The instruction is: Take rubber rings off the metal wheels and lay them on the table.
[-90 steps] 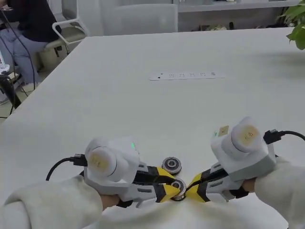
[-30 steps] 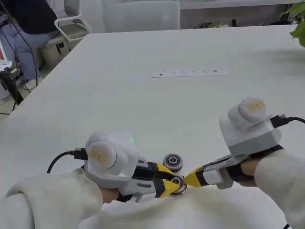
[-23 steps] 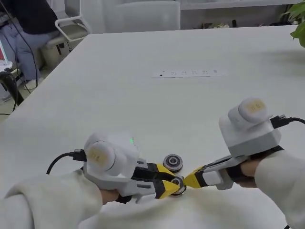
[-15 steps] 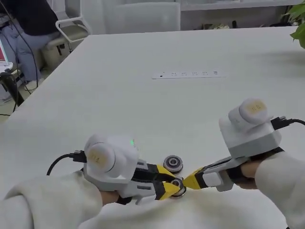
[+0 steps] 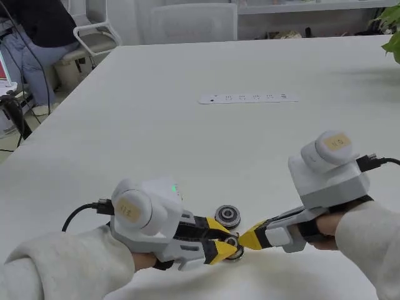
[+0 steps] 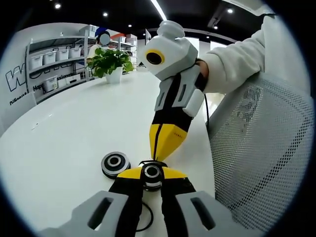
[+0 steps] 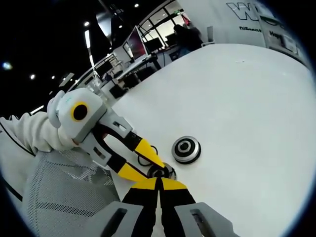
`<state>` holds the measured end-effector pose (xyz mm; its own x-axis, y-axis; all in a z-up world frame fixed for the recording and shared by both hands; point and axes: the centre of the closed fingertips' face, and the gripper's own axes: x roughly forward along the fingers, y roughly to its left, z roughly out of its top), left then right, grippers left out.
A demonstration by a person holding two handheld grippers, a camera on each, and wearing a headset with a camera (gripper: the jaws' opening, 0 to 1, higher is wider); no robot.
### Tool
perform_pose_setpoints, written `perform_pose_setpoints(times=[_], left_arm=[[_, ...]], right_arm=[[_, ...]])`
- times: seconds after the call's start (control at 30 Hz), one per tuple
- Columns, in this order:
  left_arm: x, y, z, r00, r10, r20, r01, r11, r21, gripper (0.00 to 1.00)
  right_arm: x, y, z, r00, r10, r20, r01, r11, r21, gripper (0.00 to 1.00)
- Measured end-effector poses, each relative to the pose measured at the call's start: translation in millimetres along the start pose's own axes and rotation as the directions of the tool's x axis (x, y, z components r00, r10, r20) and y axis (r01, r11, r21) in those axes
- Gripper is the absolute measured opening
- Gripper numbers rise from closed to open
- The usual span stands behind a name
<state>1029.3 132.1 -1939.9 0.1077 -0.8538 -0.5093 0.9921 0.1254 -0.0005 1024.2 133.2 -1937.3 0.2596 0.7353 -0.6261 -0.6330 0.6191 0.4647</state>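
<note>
A small metal wheel (image 5: 233, 242) (image 6: 152, 174) sits near the table's front edge, and my left gripper (image 5: 230, 245) (image 6: 152, 175) is shut on it from the left. My right gripper (image 5: 240, 240) (image 7: 158, 182) comes in from the right with its yellow tips pressed together at the wheel's rim, pinching a thin black rubber ring (image 6: 147, 162) that arcs off the wheel. A second wheel (image 5: 227, 216) (image 6: 115, 164) (image 7: 186, 149), with its dark ring still on, lies flat just beyond. A loose black ring (image 6: 144, 219) lies on the table under my left jaws.
A white power strip (image 5: 248, 98) lies at mid-table. A white chair (image 5: 187, 22) and a seated person (image 5: 31, 28) are at the far side, with a plant (image 5: 390, 28) at the far right. A mesh chair back (image 6: 256, 148) stands close behind the table's front edge.
The right gripper has sunk slightly toward the table while staying at the wheel. The left gripper keeps its hold and has hardly moved.
</note>
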Motion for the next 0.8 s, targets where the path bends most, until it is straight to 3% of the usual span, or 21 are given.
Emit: perform_pose_setpoints(times=[0.3,0.63,0.8], left_arm=[[0.3,0.4,-0.1,1.0000,-0.001,0.004,0.001,1.000,0.000,0.08],[0.3,0.3,0.3,0.9999,0.001,0.012,-0.001,1.000,-0.016,0.08],[1.2,-3.2,1.7,0.9998,-0.009,-0.020,0.009,1.000,-0.005,0.10]], right_arm=[[0.7,11.3,9.6,0.9989,0.032,0.034,-0.031,0.999,-0.013,0.00],[1.3,0.1,2.9,0.9998,-0.011,0.018,0.011,1.000,0.016,0.00],[1.5,-1.6,0.6,0.9998,-0.019,0.009,0.019,1.000,0.014,0.00]])
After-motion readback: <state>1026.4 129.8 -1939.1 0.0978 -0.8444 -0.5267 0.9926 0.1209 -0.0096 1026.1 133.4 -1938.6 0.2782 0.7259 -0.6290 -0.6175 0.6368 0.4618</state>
